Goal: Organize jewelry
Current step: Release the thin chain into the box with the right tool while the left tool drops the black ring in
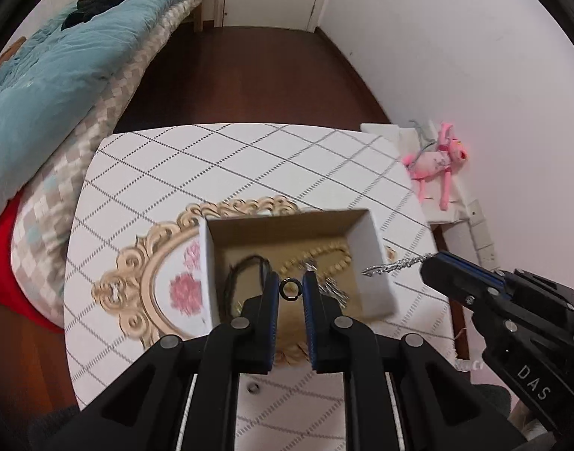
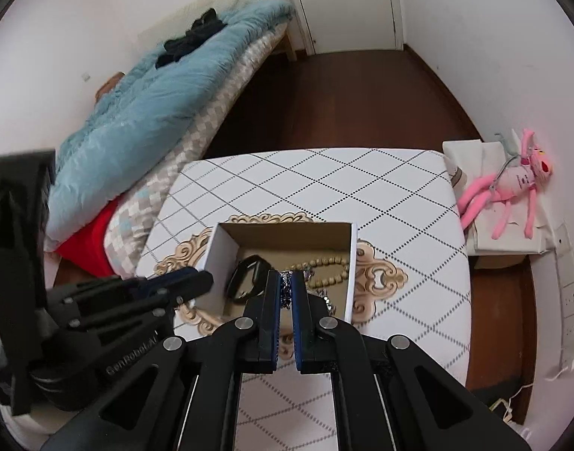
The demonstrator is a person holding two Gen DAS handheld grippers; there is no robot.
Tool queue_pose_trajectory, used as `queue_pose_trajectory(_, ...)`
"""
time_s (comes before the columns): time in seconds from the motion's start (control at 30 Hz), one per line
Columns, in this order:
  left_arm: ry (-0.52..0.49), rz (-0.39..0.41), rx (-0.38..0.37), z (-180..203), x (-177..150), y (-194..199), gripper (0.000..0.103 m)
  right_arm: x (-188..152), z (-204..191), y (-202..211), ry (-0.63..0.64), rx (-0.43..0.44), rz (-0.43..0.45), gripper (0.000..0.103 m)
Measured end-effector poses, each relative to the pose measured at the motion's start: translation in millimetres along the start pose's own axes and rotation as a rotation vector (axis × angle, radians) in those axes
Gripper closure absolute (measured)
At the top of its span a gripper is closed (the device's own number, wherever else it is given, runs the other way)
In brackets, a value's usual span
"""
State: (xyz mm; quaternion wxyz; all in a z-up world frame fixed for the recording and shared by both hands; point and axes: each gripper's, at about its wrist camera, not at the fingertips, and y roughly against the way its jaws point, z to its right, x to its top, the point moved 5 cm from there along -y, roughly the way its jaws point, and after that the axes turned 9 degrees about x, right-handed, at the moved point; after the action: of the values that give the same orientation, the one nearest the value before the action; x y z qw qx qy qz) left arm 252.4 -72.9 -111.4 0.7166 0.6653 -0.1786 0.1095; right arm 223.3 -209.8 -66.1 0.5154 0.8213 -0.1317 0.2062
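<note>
Left wrist view: left gripper (image 1: 291, 288) pinches a small dark ring (image 1: 289, 288) above the open white box (image 1: 377, 248). Right gripper (image 2: 286, 290) is clamped on a silver chain (image 2: 286, 288). Inside the box lie a beaded necklace (image 2: 330, 268) and black band (image 2: 245, 278); the table (image 2: 324, 180) lies beyond.

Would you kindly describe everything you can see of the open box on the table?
The box is a small open-topped rectangular carton, white outside and plain brown cardboard inside, with no lid visible. It rests upright on the checked tablecloth, over an ornate gold-framed floral motif. Inside lie a black band, a loop of cream beads and some sparkly silver jewelry. The left gripper, holding a small ring, and the right gripper, holding a silver chain, hang above it; neither visibly touches it.
</note>
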Motion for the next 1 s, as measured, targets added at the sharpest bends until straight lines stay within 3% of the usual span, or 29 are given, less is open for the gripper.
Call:
queue_pose_trajectory(0.23, 0.025, -0.102, 0.042, -20, 22, -39, 0.092, 26, 26, -48, -0.052, 0.003, -0.081, 0.097)
queue_pose_trajectory(0.33, 0.029, -0.138, 0.065, -24, 25, -50, 0.087, 31, 33, -67, -0.066, 0.008, -0.131, 0.096)
queue_pose_trajectory(0.4, 0.032, -0.145, 0.086, -29, 25, -54, 0.076, 32, 37, -81, -0.081, 0.008, -0.178, 0.096)
queue_pose_trajectory(0.47, 0.045, -0.145, 0.107, -34, 26, -55, 0.037, 33, 40, -89, -0.088, -0.002, -0.206, 0.092)
queue_pose_trajectory(0.5, 0.050, -0.141, 0.115, -36, 26, -55, 0.031, 33, 41, -91, -0.090, -0.010, -0.211, 0.082)
queue_pose_trajectory(0.6, 0.064, -0.130, 0.140, -45, 24, -53, 0.028, 33, 46, -88, -0.086, -0.035, -0.198, 0.051)
queue_pose_trajectory(0.67, 0.064, -0.129, 0.153, -48, 24, -53, 0.007, 31, 48, -83, -0.084, -0.059, -0.185, 0.048)
queue_pose_trajectory(0.73, 0.065, -0.110, 0.178, -50, 22, -49, 0.004, 30, 51, -80, -0.076, -0.100, -0.180, 0.037)
queue_pose_trajectory(0.8, 0.062, -0.082, 0.213, -53, 19, -45, 0.002, 26, 54, -75, -0.064, -0.166, -0.174, 0.009)
queue_pose_trajectory(0.9, 0.058, -0.037, 0.252, -56, 12, -38, 0.000, 16, 57, -71, -0.034, -0.249, -0.172, 0.005)
queue_pose_trajectory(1.0, 0.051, -0.013, 0.287, -58, 2, -36, 0.000, 0, 59, -69, -0.032, -0.278, -0.172, 0.002)
